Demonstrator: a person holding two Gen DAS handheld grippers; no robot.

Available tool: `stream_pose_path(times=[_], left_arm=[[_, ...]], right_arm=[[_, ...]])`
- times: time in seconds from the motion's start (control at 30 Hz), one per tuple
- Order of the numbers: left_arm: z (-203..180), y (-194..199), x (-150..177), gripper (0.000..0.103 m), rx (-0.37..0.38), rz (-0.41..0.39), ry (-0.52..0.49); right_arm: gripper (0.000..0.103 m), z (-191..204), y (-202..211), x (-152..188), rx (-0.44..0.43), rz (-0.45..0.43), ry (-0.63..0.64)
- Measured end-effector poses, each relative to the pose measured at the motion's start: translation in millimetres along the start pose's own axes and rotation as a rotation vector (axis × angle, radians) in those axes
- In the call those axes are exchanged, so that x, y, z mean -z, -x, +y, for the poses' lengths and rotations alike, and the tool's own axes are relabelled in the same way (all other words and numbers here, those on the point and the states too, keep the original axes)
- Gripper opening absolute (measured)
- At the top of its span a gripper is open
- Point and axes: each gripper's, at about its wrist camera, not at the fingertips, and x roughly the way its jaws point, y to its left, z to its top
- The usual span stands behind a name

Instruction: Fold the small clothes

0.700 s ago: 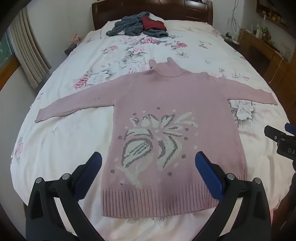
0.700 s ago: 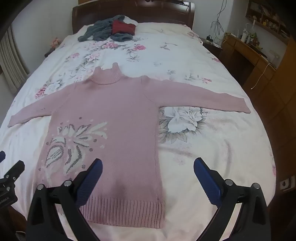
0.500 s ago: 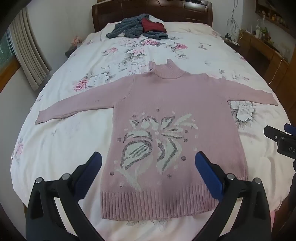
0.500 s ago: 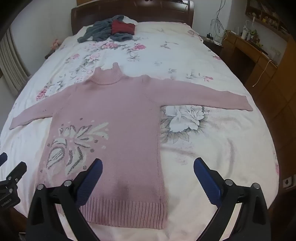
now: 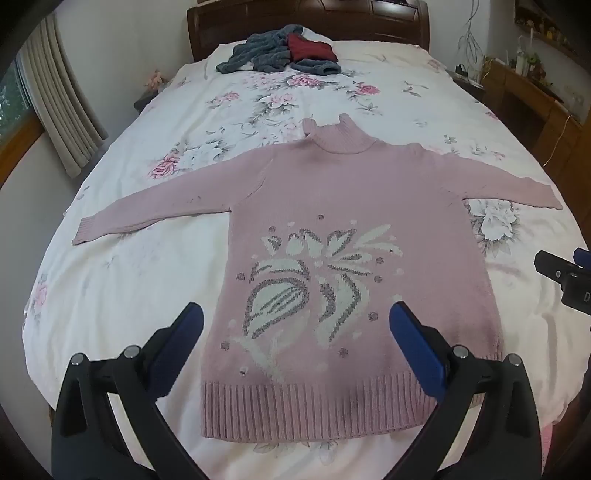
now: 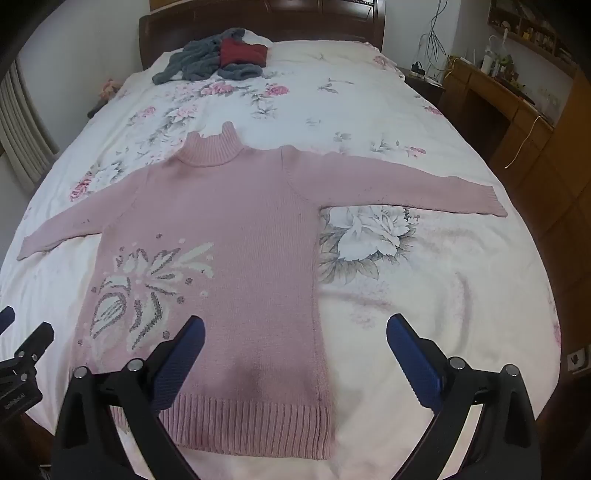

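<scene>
On the bed (image 5: 110, 314), a pink turtleneck sweater (image 5: 351, 206) lies flat and face up on the white flowered bedspread (image 6: 424, 295), its ribbed hem toward the near edge and its collar pointing to the far headboard (image 5: 310, 22). Both sleeves are spread straight out, one reaching left and one reaching right, each cuff resting on the cover. A white and grey leaf pattern fills the lower front of the sweater.

Above the near edge, the left tongs (image 5: 295, 325) hang with their blue-padded fingers spread wide, holding nothing, over the hem. The right tongs (image 6: 295, 328) are likewise wide apart and empty, over the right part of the hem and the bare cover beside it. Neither pair touches the sweater, as far as the views show. Each pair also shows at the edge of the other's view.

Far off by the headboard, a heap of grey clothing (image 5: 258, 55) lies with a dark red garment (image 5: 310, 48) on top of it. A curtain (image 5: 59, 107) hangs at the left, and a wooden desk (image 6: 491, 96) stands to the right of the bed.
</scene>
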Motion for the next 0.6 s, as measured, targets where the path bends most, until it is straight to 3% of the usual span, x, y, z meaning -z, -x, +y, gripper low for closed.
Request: stream_pose_path(times=[0.6], left_arm=[[2.1,-2.5,1.6,0.100,-0.005,0.005,0.000]], right_arm=[[0.099,-0.4,-3.5,1.4,-0.002,0.003,-0.004]])
